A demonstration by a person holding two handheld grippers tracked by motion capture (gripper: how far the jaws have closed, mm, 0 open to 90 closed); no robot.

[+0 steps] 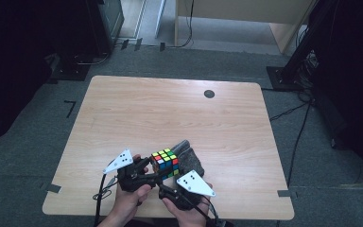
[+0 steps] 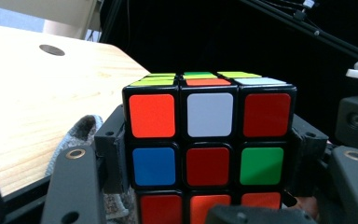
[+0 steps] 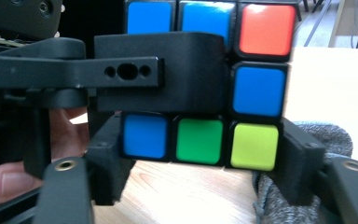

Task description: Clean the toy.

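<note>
A Rubik's cube point(image 1: 165, 163) is held just above the table near its front edge, between both hands. My left gripper point(image 1: 151, 166) comes from the left and is shut on the cube point(image 2: 209, 140), its pads point(image 2: 114, 149) against the two sides. My right gripper point(image 1: 171, 178) reaches up from the front. In the right gripper view the right gripper point(image 3: 200, 158) is shut on the bottom row of the cube point(image 3: 200, 140), a pad on each side. The left gripper's black finger point(image 3: 163, 74) lies across the face above that row.
A grey knitted cloth point(image 1: 187, 154) lies on the wooden table point(image 1: 170, 109) right behind the cube, also seen as grey fabric point(image 2: 81, 133) beside the left jaw. A dark round hole point(image 1: 209, 93) sits near the far edge. Black stands and cables surround the table.
</note>
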